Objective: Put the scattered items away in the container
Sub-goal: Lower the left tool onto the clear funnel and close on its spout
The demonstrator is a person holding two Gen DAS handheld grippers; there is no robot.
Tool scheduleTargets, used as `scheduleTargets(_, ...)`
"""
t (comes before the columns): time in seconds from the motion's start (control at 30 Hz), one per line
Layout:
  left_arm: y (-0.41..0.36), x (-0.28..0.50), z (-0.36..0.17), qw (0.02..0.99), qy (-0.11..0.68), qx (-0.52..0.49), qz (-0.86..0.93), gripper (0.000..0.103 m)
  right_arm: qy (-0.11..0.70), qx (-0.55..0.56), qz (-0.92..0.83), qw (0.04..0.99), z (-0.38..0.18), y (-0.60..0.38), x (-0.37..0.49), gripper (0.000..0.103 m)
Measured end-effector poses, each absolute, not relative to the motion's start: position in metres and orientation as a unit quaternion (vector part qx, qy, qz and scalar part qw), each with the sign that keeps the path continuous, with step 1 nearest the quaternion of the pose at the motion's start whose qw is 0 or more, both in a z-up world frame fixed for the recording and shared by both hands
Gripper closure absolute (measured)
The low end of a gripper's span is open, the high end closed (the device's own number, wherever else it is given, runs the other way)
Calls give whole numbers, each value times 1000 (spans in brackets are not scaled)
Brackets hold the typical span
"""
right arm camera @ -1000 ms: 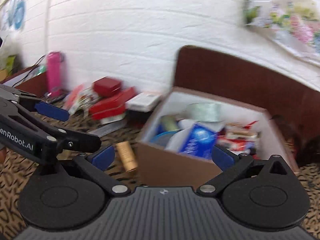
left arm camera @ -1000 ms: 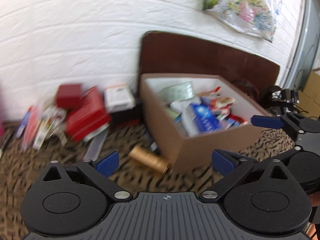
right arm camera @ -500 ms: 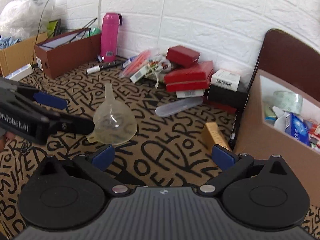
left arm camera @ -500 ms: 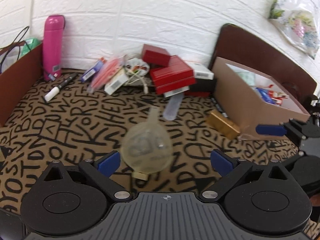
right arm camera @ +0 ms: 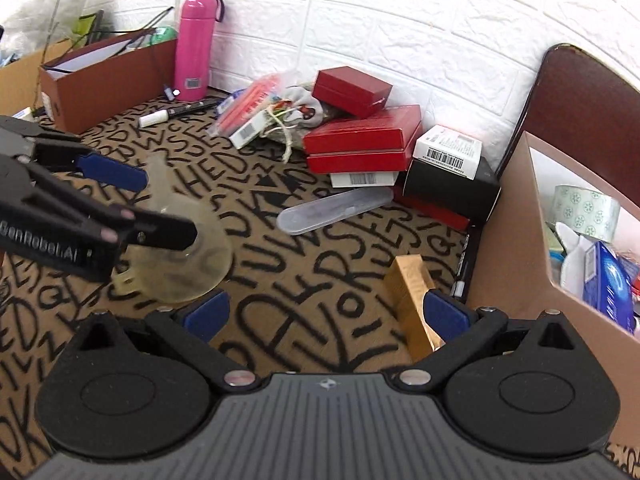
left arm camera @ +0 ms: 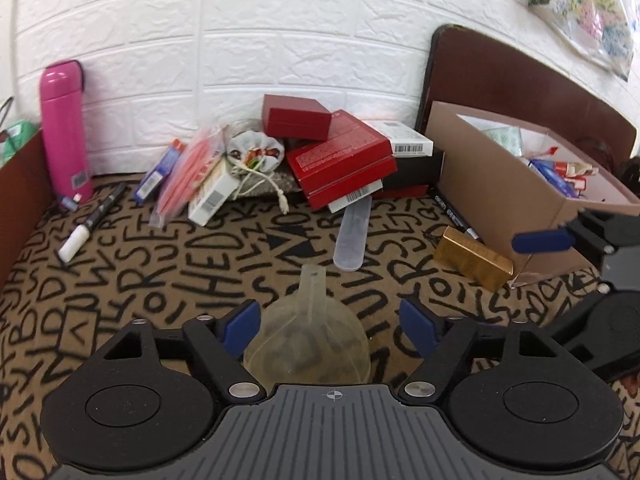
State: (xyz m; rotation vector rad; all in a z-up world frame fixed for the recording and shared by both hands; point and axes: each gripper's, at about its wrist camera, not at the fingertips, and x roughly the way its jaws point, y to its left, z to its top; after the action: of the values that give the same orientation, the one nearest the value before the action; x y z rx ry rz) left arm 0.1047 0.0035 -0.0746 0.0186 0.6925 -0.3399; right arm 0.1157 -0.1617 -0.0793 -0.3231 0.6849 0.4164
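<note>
i see a tan cloth with black letters [left arm camera: 168, 276] carrying a translucent funnel [left arm camera: 308, 332], a clear case [left arm camera: 354, 236], a gold box [left arm camera: 472, 258], a marker [left arm camera: 94, 222], a pink bottle [left arm camera: 64, 132], red boxes [left arm camera: 340, 160] and the cardboard container [left arm camera: 500, 184].

Bright, even indoor light with soft shadows. The white brick wall [left arm camera: 248, 32] is nearly overexposed. Fisheye bending and dark corners at edges; slight blur throughout.
</note>
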Motion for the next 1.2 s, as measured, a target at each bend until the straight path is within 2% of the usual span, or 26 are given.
scheduleTargets(0.1, 3, 115, -79, 927, 339, 20, -162, 29, 329, -174, 192, 908, -85, -155, 129, 1)
scheduleTargets(0.23, 11, 130, -85, 924, 349, 12, -159, 45, 329, -208, 157, 908, -96, -142, 146, 1)
scheduleTargets(0.27, 13, 132, -87, 923, 351, 7, -160, 52, 329, -217, 144, 908, -99, -139, 150, 1)
scheduleTargets(0.43, 20, 134, -89, 921, 350, 0, -175, 52, 346, -213, 120, 906, -118, -137, 169, 1)
scheduleTargets(0.7, 28, 122, -86, 919, 352, 3, -179, 53, 358, -175, 146, 905, -112, -142, 148, 2)
scheduleTargets(0.73, 30, 119, -86, 919, 352, 1, -178, 56, 362, -164, 155, 904, -111, -143, 143, 3)
scheduleTargets(0.77, 33, 115, -85, 919, 351, -2, -177, 60, 369, -150, 170, 901, -109, -144, 137, 5)
scheduleTargets(0.8, 35, 111, -84, 919, 351, -6, -176, 63, 387, -124, 193, 893, -109, -146, 134, 16)
scheduleTargets(0.83, 38, 107, -83, 919, 352, -10, -175, 67, 408, -94, 216, 882, -111, -148, 131, 22)
scheduleTargets(0.87, 41, 102, -82, 920, 351, -12, -173, 70, 417, -74, 231, 876, -113, -150, 126, 22)
scheduleTargets(0.93, 46, 92, -78, 921, 349, -11, -170, 69, 396, -99, 228, 884, -113, -147, 109, 21)
scheduleTargets(0.97, 47, 88, -77, 922, 348, -9, -170, 61, 380, -125, 220, 890, -112, -143, 103, 21)
scheduleTargets(1.0, 48, 85, -75, 922, 346, -9, -170, 58, 363, -147, 213, 895, -109, -139, 99, 18)
scheduleTargets(1.03, 47, 82, -74, 923, 345, -7, -169, 52, 347, -166, 206, 900, -106, -136, 99, 12)
scheduleTargets(1.13, 42, 78, -71, 924, 341, 0, -172, 50, 315, -201, 184, 909, -97, -129, 109, 7)
scheduleTargets(1.2, 38, 78, -71, 925, 339, -1, -172, 44, 310, -207, 181, 910, -98, -128, 123, 6)
